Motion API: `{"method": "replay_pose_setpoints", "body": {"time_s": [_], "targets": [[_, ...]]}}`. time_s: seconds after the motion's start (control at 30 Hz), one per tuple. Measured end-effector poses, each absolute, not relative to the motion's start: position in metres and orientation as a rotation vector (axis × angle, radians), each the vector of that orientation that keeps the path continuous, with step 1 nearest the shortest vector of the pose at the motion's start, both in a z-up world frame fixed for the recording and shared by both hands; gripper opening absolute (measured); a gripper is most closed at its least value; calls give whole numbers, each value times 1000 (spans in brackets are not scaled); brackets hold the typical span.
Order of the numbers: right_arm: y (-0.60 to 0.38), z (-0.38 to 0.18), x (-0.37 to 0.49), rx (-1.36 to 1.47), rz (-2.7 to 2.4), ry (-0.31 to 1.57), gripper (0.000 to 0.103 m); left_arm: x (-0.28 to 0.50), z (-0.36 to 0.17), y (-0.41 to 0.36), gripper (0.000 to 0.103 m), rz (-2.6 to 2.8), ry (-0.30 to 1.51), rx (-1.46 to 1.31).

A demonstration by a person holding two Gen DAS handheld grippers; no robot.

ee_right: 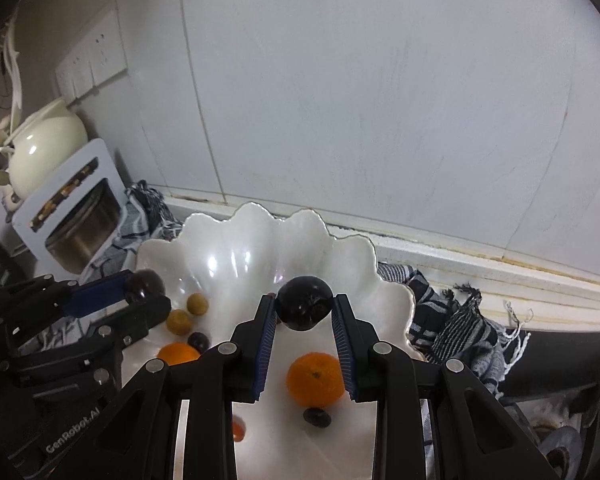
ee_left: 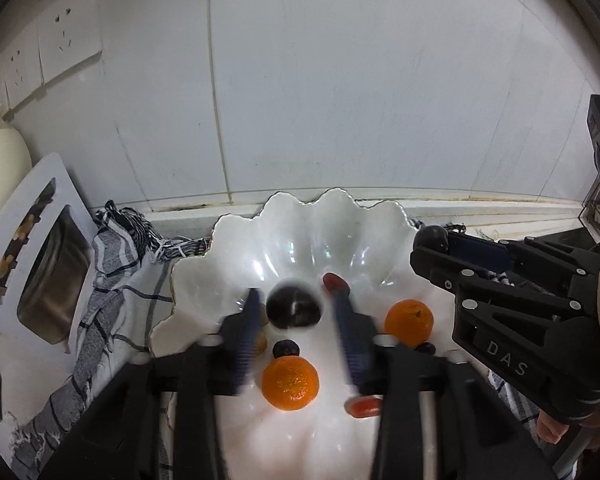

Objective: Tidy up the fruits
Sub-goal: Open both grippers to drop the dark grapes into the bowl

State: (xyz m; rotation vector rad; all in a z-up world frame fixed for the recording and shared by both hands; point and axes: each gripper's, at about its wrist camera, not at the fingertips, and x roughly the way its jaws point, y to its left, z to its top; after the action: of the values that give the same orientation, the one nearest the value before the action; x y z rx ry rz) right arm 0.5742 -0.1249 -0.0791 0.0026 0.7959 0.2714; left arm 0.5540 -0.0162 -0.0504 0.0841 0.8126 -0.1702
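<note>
While a dark plum [ee_right: 304, 308] is clamped between the right gripper's [ee_right: 305, 312] fingers above the scalloped white bowl [ee_right: 236, 248], a second plum [ee_left: 294, 306] is pinched by the left gripper [ee_left: 296, 308] near the bowl's left rim; two oranges [ee_left: 290, 383] lie inside.

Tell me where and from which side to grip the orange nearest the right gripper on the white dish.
Take the orange across its widest middle, coming straight down from above with a finger on either side. It is round, sits alone on the flat part of the scalloped dish, and only a small dark grape lies close, at its near side.
</note>
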Motion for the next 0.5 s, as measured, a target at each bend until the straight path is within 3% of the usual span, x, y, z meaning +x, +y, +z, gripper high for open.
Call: {"method": "replay_pose_setpoints", "body": {"time_s": [0.03, 0.1, 0.27, 0.37, 0.5], "targets": [[-125, -81, 576, 9, 269, 806, 35, 555, -50, -16, 56, -170, 807, 86], [-127, -82, 576, 19, 246, 811, 53, 555, -47, -15, 57, -170, 800, 90], [-135, -81, 567, 22, 189, 809, 54, 546, -41, -9, 65, -137, 783, 101], [-142, -76, 550, 21, 147, 789, 65, 534, -33, -6, 74, -92, 749, 120], [-147, -64, 523, -8, 120, 737, 71, 506, -20, -3, 85, -44, 694, 129]]}}
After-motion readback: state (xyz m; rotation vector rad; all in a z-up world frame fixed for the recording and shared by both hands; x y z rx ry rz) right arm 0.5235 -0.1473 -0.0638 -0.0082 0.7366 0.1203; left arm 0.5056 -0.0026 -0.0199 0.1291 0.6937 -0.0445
